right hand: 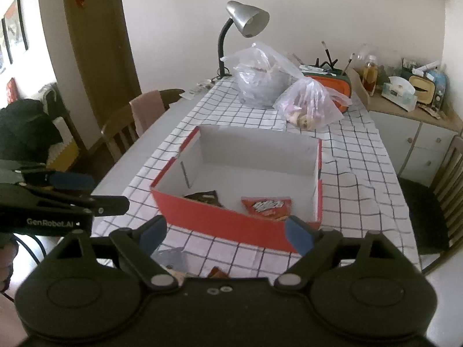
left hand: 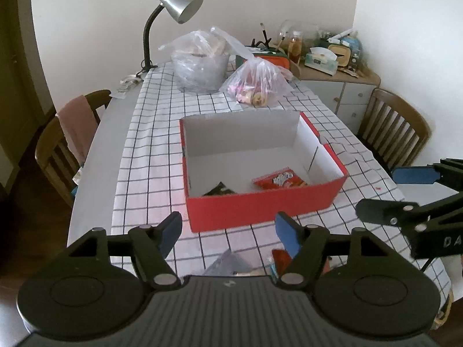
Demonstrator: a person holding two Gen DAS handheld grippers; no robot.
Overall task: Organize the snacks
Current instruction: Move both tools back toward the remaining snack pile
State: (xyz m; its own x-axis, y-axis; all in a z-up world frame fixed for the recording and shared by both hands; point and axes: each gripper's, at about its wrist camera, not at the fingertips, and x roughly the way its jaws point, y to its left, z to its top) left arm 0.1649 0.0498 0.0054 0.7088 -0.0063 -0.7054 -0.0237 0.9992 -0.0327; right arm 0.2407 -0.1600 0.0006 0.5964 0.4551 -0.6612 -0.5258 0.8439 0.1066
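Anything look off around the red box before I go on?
Nothing is spilled or damaged. The red box sits skewed to the checked cloth, which is wrinkled on its right. Two packets lie inside: a red one and a dark one.

A home dining room — a table under a checked cloth, wooden chairs at its sides, a desk lamp at the far end. A cluttered sideboard — tissue box, jars, brushes — and a door complete the setting.
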